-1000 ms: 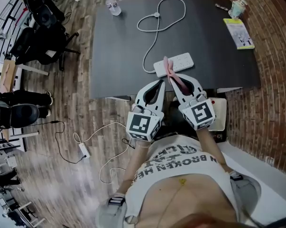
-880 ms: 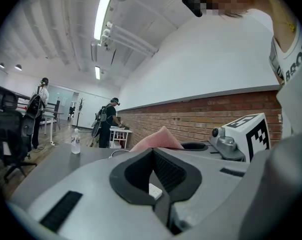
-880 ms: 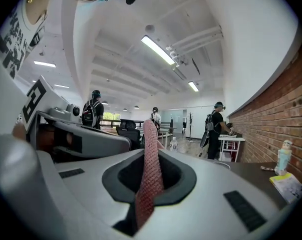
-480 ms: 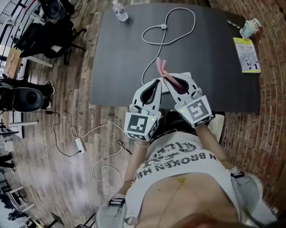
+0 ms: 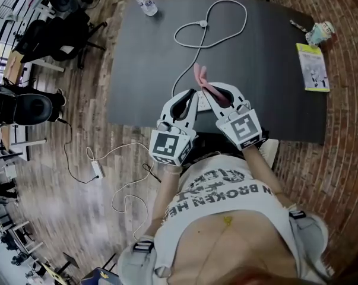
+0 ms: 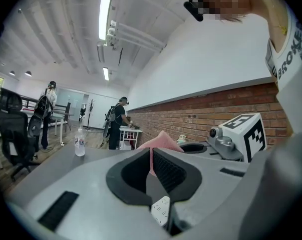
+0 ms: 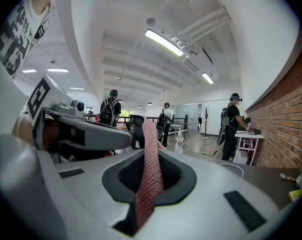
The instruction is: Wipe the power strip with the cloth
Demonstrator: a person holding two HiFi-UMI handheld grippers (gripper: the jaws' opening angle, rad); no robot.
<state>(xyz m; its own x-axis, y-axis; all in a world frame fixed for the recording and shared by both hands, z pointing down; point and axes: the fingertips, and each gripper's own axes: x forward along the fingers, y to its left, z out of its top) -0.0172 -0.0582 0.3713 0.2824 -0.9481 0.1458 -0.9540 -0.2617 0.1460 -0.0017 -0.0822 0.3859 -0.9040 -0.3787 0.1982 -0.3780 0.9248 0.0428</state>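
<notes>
The right gripper (image 5: 208,91) is clamped on the pink cloth (image 5: 199,76), which pokes out toward 12 o'clock. The left gripper (image 5: 191,94) is clenched on nothing. The power strip (image 6: 161,209) lies under both, at the tabletop's (image 5: 143,58) 6 o'clock edge. I'd say the wiping itself is not yet done.

At the near edge of the table (image 5: 143,70), the left gripper (image 5: 189,94) and right gripper (image 5: 206,94) sit side by side over the power strip (image 6: 161,209), with the cloth (image 5: 200,76) rising between the right one's jaws. Behind them a cable (image 5: 208,25) loops toward the far edge. A bottle (image 5: 146,3) stands at the far left corner, a cup (image 5: 321,33) at the far right, and a booklet (image 5: 313,67) lies just before the cup along the right edge.
</notes>
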